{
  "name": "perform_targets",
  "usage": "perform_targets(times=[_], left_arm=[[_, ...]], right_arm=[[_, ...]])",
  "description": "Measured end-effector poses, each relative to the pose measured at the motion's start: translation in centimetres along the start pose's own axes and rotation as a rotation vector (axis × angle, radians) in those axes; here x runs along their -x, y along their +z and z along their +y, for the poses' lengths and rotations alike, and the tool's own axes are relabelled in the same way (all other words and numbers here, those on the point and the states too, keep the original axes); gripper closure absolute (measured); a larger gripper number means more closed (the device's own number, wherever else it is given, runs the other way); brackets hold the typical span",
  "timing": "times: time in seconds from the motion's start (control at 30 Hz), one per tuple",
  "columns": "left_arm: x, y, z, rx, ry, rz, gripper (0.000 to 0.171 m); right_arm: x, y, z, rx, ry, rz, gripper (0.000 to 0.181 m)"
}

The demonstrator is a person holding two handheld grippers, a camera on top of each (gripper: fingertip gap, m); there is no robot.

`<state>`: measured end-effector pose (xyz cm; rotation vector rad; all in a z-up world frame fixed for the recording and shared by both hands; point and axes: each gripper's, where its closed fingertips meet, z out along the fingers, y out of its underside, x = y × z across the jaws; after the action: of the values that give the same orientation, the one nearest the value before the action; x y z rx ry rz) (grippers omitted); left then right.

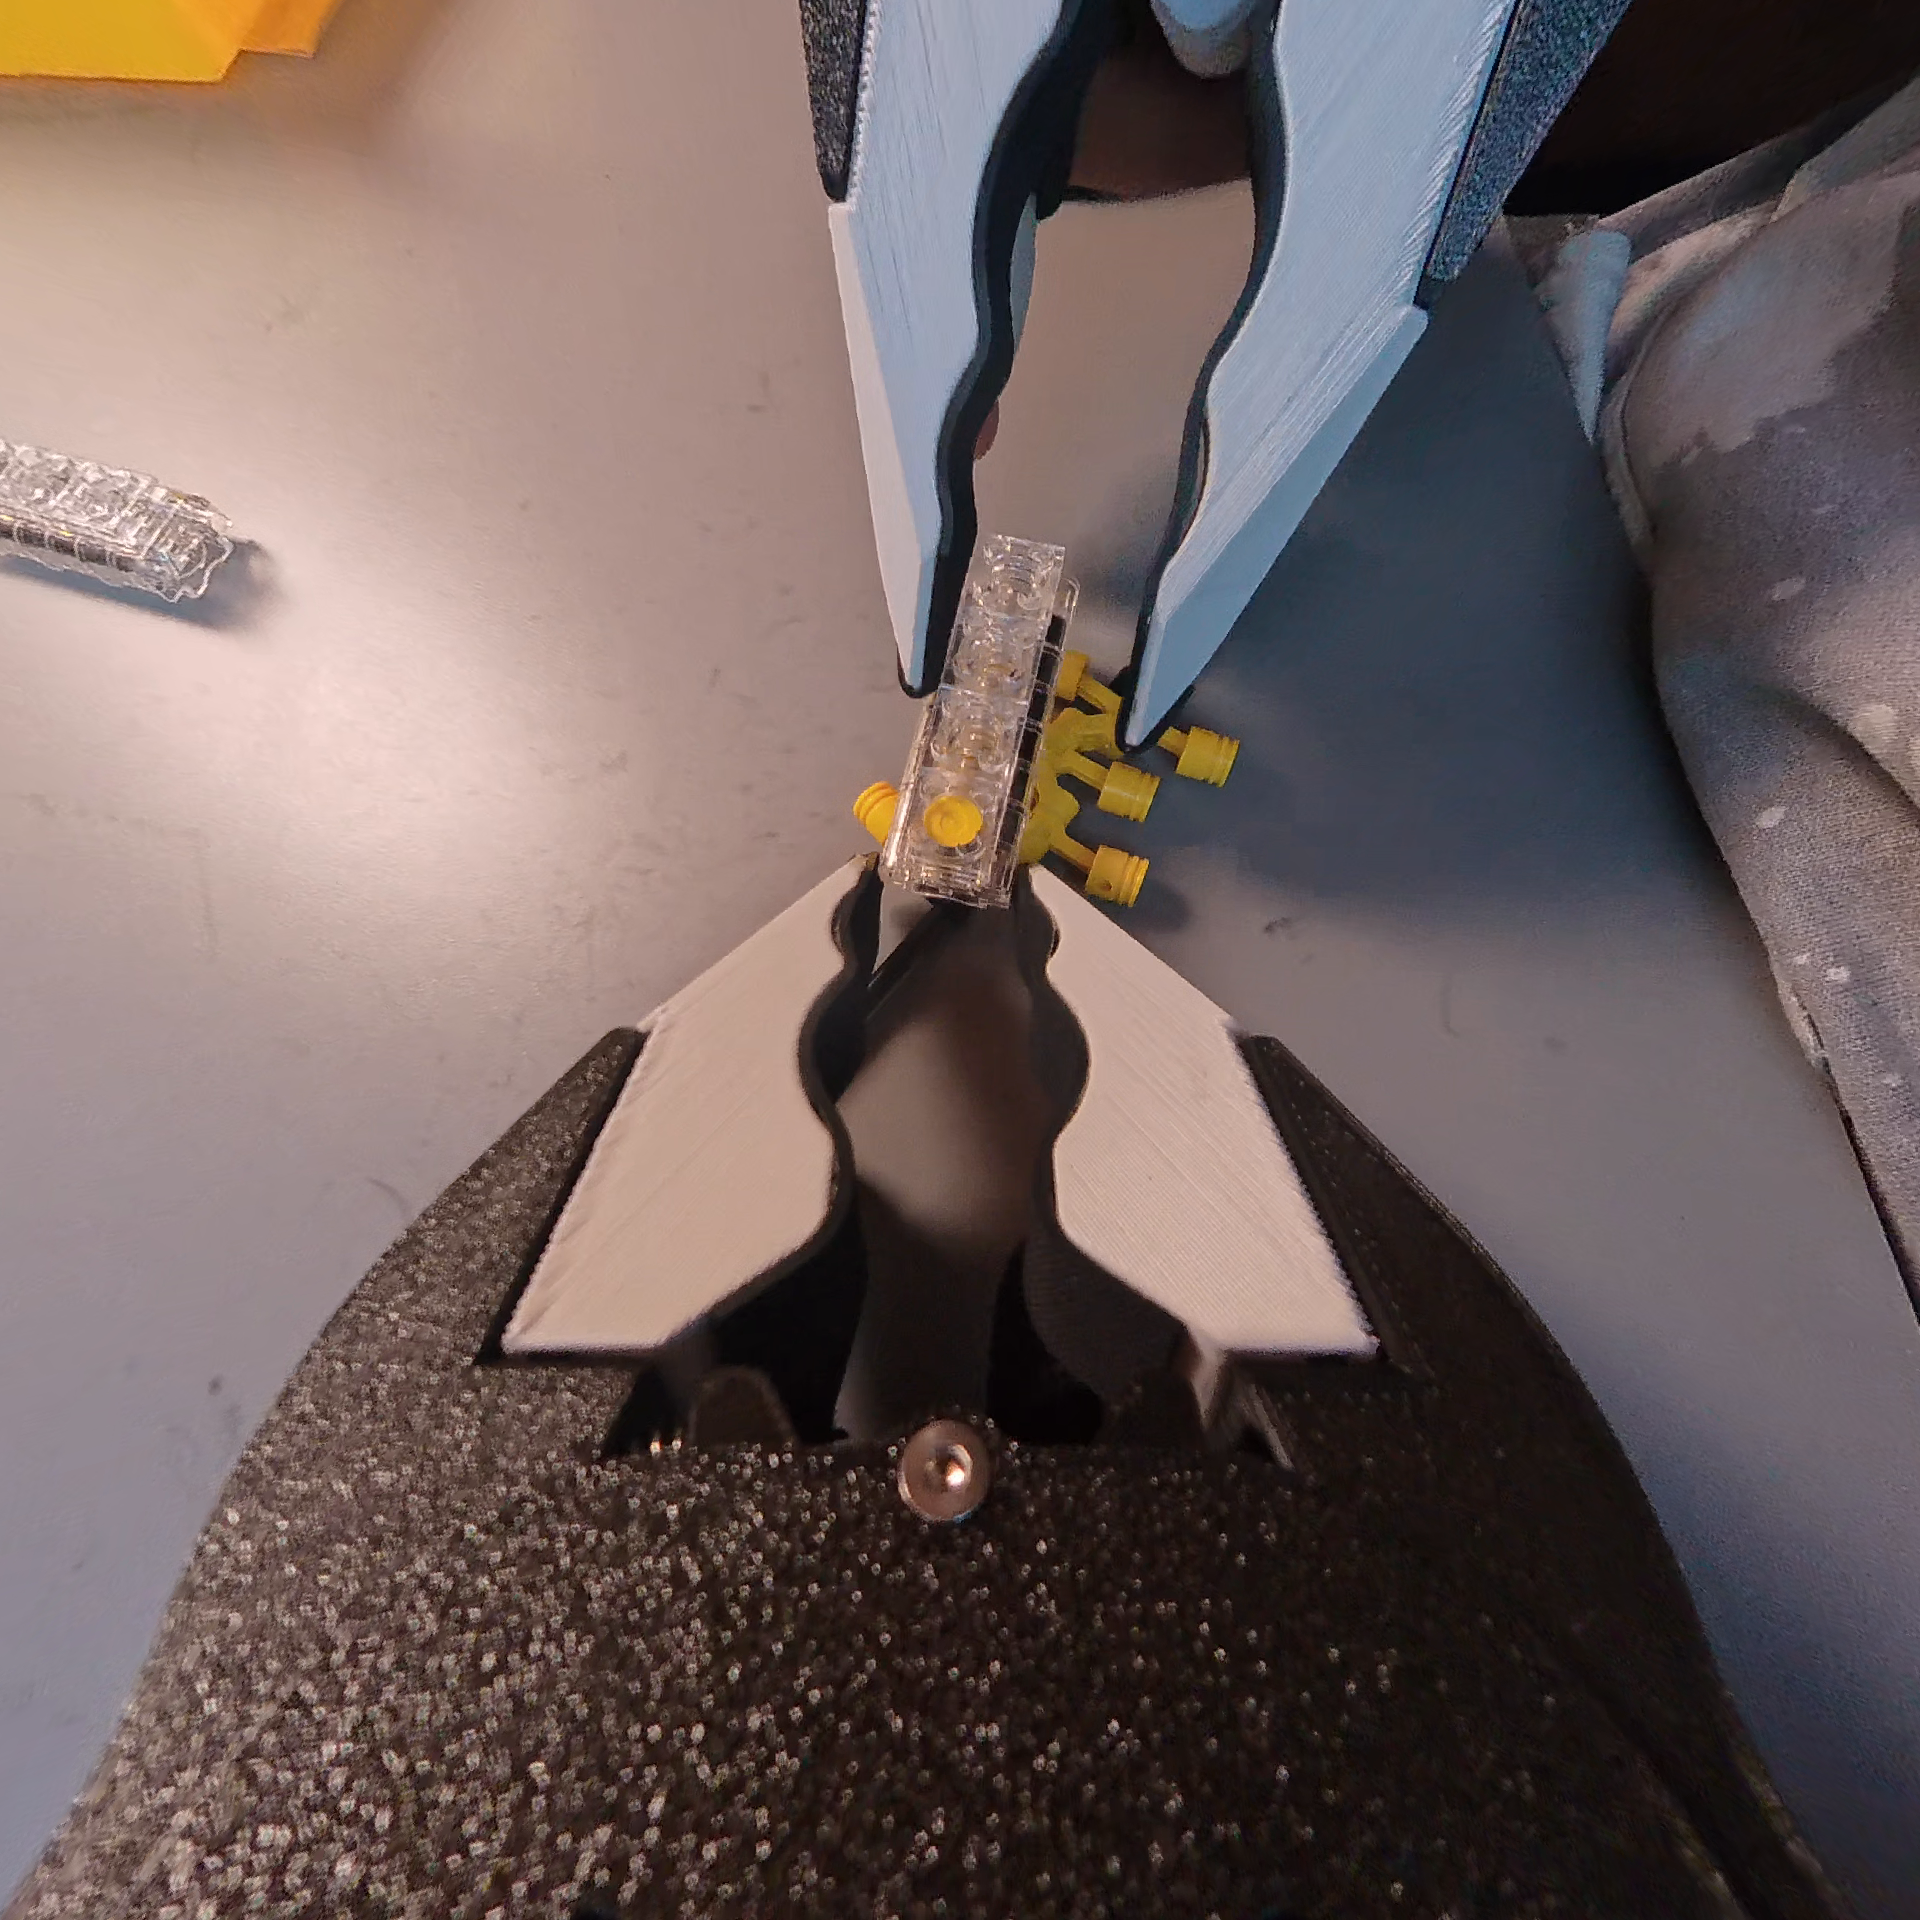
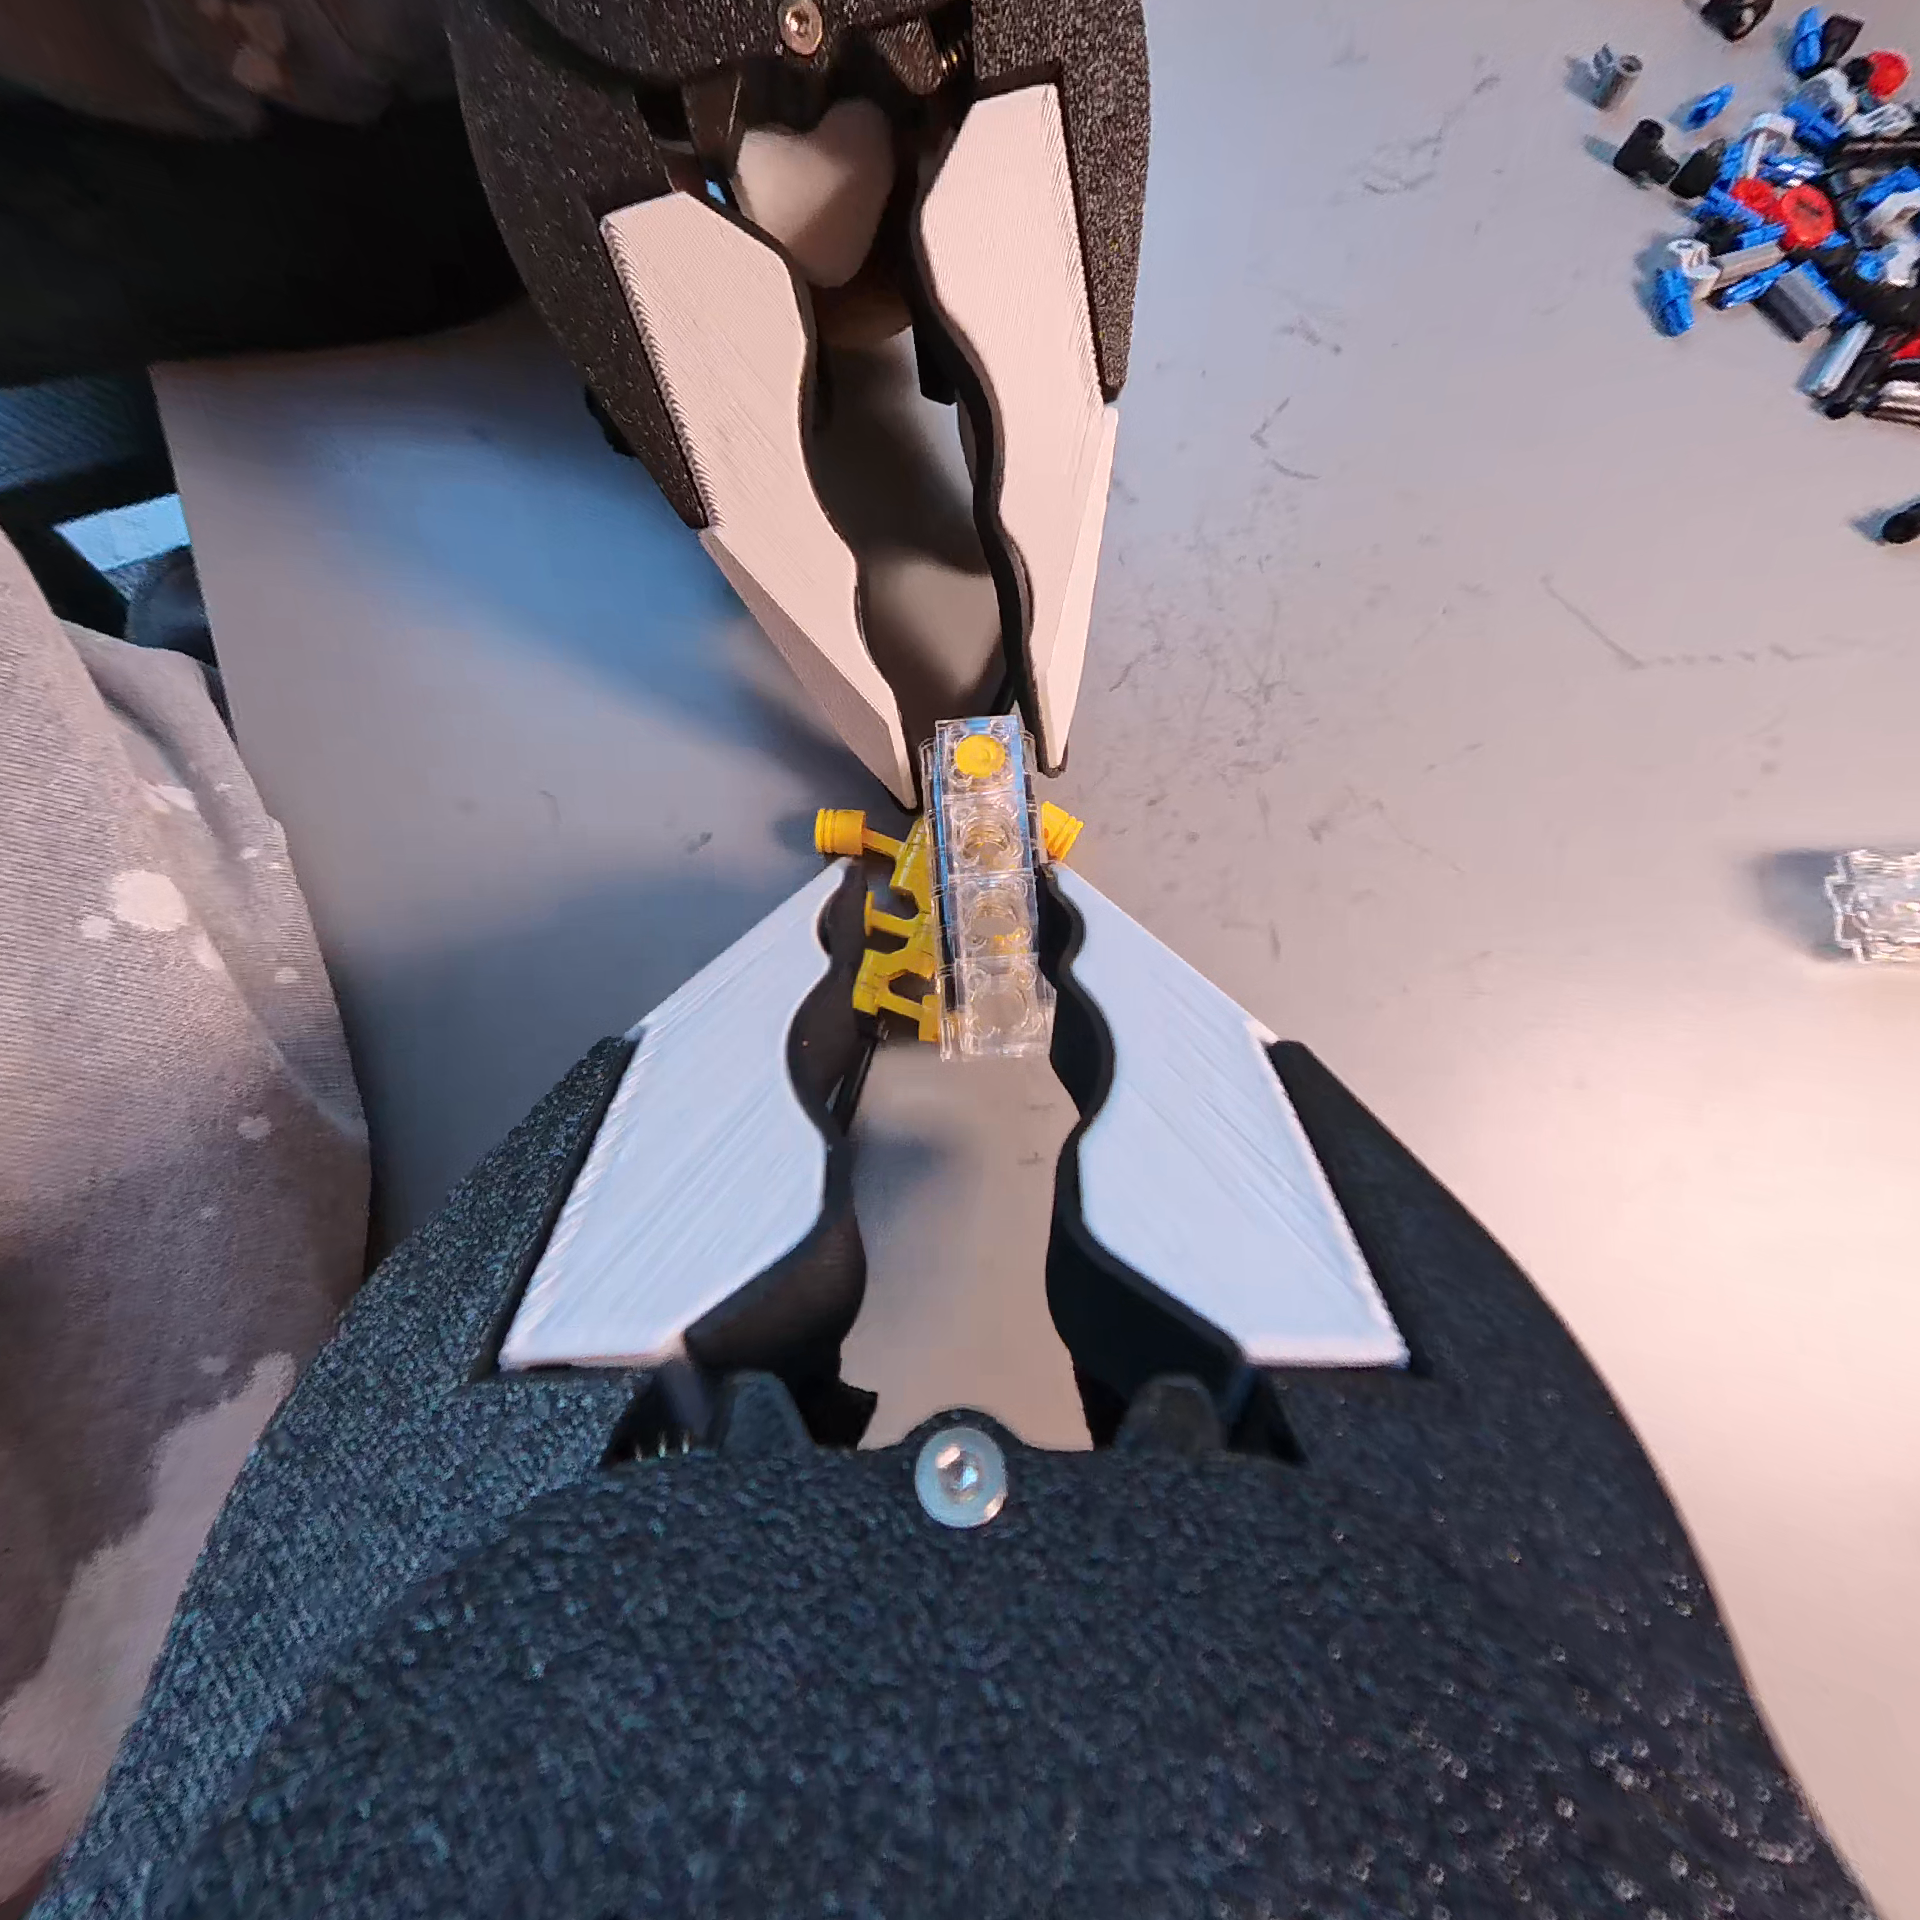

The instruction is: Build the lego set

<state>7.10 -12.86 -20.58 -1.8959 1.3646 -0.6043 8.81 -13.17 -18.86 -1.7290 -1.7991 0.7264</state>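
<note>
Lego clear block point(image 1: 977, 727) is being pinched by the nearly closed left claw point(image 1: 951, 883) while the half-open right claw point(image 2: 951, 935), straddling it from 12 o'clock, should be squeezing gently and squarely.

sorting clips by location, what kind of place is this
Probably an indoor workbench or lab desk: a scuffed grey tabletop, a loose pile of blue, red and black lego parts at its far edge, a spare clear lego block lying on it, and a yellow box at one corner.
</note>
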Motion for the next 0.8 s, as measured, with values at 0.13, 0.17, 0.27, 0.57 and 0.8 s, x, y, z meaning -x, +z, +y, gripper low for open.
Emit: perform_targets(times=[0.13,0.17,0.27,0.57,0.8], left_arm=[[0.4,0.0,0.3,0.016,0.014,-0.029,0.147],[0.4,0.0,0.4,0.017,0.016,-0.03,0.147],[0.4,0.0,0.4,0.016,0.02,-0.034,0.147],[1.5,-1.3,1.0,0.036,-0.007,-0.083,0.145],[2.7,-2.0,2.2,0.064,-0.071,-0.102,0.151]], right_arm=[[-1.4,-0.1,0.9,-0.009,0.013,0.027,0.141],[-1.5,0.0,1.2,-0.002,0.029,0.019,0.14],[-1.2,0.7,1.6,0.006,0.055,-0.026,0.155],[-1.9,0.2,0.8,0.007,0.087,0.034,0.156],[-1.9,0.4,0.9,0.033,0.042,0.068,0.156]])
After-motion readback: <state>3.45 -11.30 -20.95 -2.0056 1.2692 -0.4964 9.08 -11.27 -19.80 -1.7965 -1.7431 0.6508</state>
